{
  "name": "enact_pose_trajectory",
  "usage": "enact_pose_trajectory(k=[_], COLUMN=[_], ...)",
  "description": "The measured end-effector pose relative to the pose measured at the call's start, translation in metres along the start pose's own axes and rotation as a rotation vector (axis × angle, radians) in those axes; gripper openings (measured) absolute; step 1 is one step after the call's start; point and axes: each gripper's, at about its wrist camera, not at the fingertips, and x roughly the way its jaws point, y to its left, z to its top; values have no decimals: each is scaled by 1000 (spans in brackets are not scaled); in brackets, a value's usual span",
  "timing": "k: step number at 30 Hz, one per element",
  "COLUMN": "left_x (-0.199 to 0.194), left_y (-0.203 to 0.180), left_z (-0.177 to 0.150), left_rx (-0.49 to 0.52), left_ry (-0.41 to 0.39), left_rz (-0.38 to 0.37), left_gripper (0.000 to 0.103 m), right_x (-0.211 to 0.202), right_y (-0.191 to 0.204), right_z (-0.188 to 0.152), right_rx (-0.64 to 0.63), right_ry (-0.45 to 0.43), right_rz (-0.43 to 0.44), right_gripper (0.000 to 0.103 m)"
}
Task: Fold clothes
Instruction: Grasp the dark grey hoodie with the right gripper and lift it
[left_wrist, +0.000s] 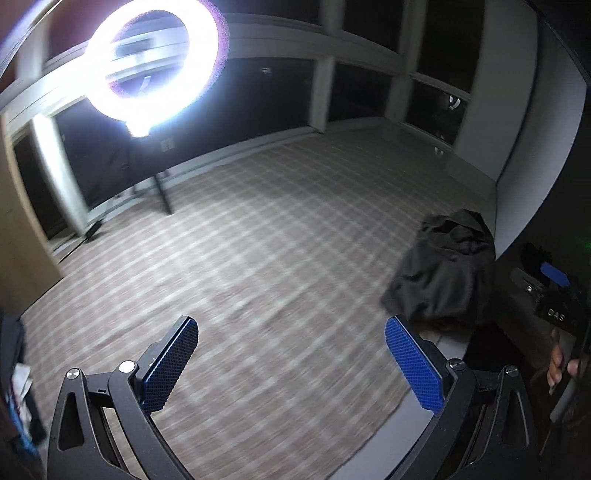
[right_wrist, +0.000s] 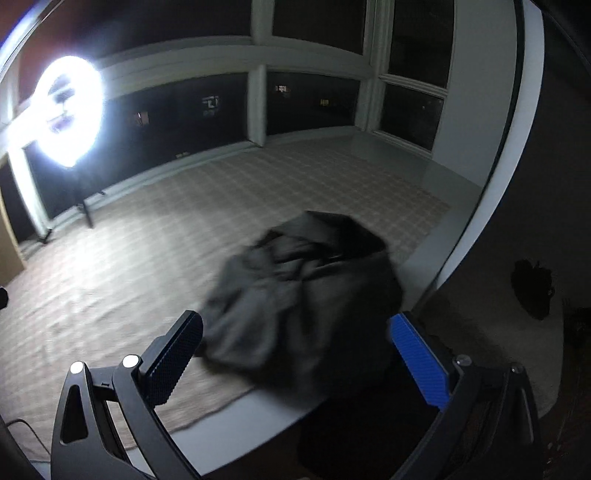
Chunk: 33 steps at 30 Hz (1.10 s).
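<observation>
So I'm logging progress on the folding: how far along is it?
Nothing looks folded yet. The dark garment lies in a crumpled heap at the right edge of the checked cloth. Nothing is in hand: the left tongs and the right tongs are both open and empty, the right ones nearest the heap. Picking it up, spreading and folding are all left.

Both views are motion-blurred. The dark garment (right_wrist: 306, 295) is smeared in the right wrist view; its type cannot be determined. In the left wrist view its right side (left_wrist: 443, 273) is hidden in shadow. The ring light (left_wrist: 155, 62) is overexposed, detail inside lost. The right gripper (left_wrist: 554, 291) is cut off at the frame edge; jaw state unreadable there. Clutter at the left edge (left_wrist: 18, 376) is unidentifiable.
</observation>
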Motion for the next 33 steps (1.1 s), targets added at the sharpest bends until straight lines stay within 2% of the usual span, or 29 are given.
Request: enact_pose_trajectory(k=[9,17,22,24,26,28,29,30,31,32,33], left_x=[77,145,194,210,226,235,235,235,233,229,222], left_y=[-80,-129,-140,-141,-145,-150,-153,-155,-156,-156,-155], left_z=[26,22,17,15,13,12,13,13,13,14,15], left_rx=[56,130,150,138,126,110,97,85,78,70,66], left_ry=[69,188,264,300,334,352,348,346,346,340,319], left_rz=[-60,-111,-124,-157,-191,-232,-266,-299,-327,-342,-340], left_gripper=[101,101,101,101,100,92,74,45,31,10,10], right_x=[68,126,156,166,168,166,158,150,142,134,126], right_y=[-49,-62,-60,-59,-60,-62,-63,-64,-65,-66,-67], right_z=[23,37,44,46,44,45,50,54,59,64,68], right_rx=[-45,-94,-126,-135,-133,-128,-121,-114,-106,-99,-92], right_ry=[10,63,121,142,166,182,170,158,145,133,120], right_rz=[-6,69,146,179,239,297,309,322,335,348,360], right_gripper=[103,103,103,103,91,35,26,19,15,11,7])
